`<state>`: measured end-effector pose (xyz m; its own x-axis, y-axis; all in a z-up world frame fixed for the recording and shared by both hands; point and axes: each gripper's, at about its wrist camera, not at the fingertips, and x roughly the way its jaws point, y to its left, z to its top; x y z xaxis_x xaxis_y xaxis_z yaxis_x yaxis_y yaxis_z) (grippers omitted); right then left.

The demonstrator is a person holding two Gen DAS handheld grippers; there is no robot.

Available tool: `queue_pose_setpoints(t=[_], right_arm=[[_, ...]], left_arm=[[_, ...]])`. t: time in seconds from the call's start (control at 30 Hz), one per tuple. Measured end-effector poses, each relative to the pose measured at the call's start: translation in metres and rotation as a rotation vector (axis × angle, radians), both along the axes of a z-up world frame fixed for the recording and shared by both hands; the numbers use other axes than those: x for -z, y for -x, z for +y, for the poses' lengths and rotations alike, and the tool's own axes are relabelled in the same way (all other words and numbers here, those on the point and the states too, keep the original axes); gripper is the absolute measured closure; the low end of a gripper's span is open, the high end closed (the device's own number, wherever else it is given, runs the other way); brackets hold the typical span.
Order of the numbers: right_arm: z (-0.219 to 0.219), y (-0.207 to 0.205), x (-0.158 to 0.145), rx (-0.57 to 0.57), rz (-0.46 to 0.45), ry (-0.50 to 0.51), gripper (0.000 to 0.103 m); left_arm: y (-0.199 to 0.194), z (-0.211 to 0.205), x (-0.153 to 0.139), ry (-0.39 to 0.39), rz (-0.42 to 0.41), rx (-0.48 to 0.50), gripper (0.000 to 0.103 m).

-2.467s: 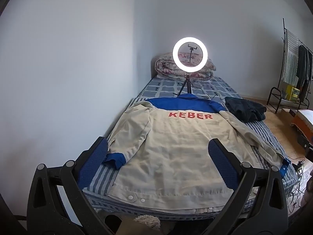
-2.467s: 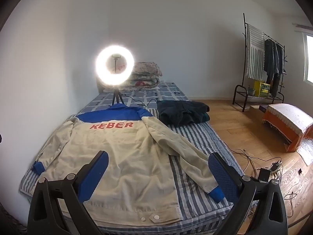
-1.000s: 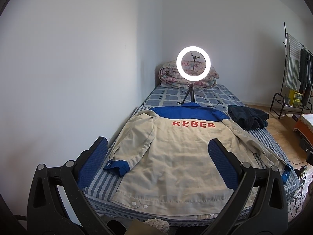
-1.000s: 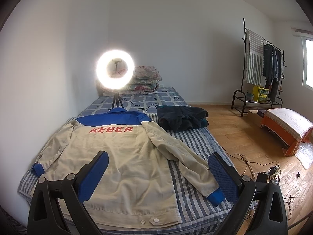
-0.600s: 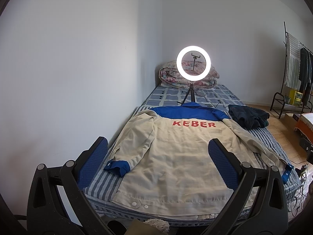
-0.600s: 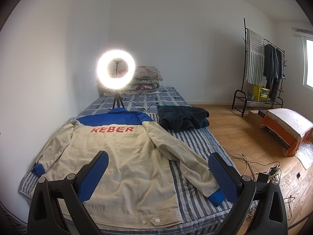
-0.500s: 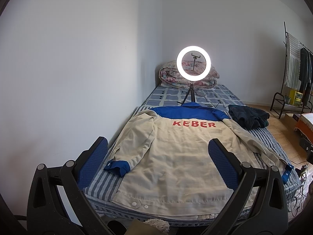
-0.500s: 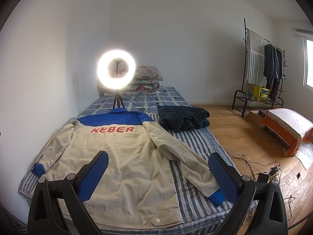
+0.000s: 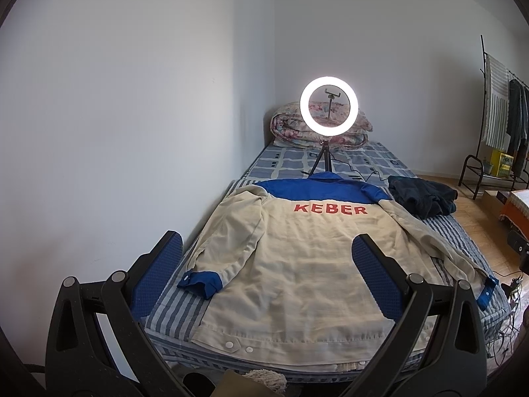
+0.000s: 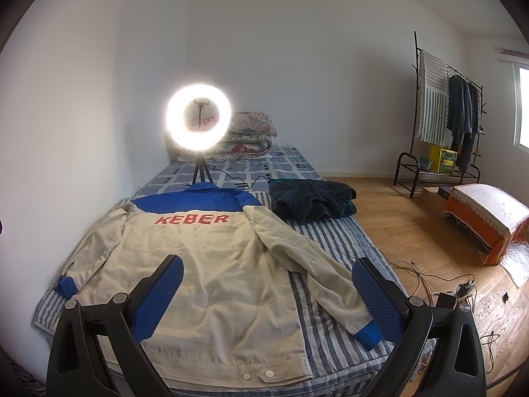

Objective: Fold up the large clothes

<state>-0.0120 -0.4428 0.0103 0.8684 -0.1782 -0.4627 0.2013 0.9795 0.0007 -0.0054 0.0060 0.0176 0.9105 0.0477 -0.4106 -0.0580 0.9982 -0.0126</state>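
Spread flat, back side up, on the striped bed (image 9: 172, 301): cream jacket (image 9: 297, 264) with blue yoke and cuffs, hem toward the cameras, collar toward the ring light (image 9: 329, 106). Laid out that way, presumably, so both sleeves and the hem can be reached for a first fold; nothing folded yet. Left sleeve (image 9: 228, 241) tucked close along the jacket's body, right sleeve (image 10: 317, 271) angled out from the jacket toward the bed's edge. Printed in red across the jacket's back: "KEBER". No other legible writing. Hovering short of the jacket's hem, touching nothing: left gripper (image 9: 264, 281) and right gripper (image 10: 267, 294), jaws spread wide, both empty. Beyond the jacket's right shoulder, a dark garment pile (image 10: 310, 198); behind the collar, the ring light's tripod, then rolled bedding (image 9: 291, 125).
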Motion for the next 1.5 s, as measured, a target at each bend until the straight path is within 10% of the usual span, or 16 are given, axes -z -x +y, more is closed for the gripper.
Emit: queue_pose_setpoints(t=[0.83, 1.23, 1.5], right_arm=[[0.043, -0.039, 0.004, -0.119, 0.013, -0.001, 0.0], [0.11, -0.116, 0.019, -0.407, 0.044, -0.026, 0.0], [0.176, -0.174, 0.049, -0.64, 0.208, -0.104, 0.015]], left_arm=[[-0.005, 0.044, 0.029, -0.046, 0.045, -0.082, 0.0], [0.008, 0.094, 0.076, -0.046, 0.103, -0.141, 0.0], [-0.002, 0.111, 0.107, 0.016, 0.184, -0.115, 0.026]])
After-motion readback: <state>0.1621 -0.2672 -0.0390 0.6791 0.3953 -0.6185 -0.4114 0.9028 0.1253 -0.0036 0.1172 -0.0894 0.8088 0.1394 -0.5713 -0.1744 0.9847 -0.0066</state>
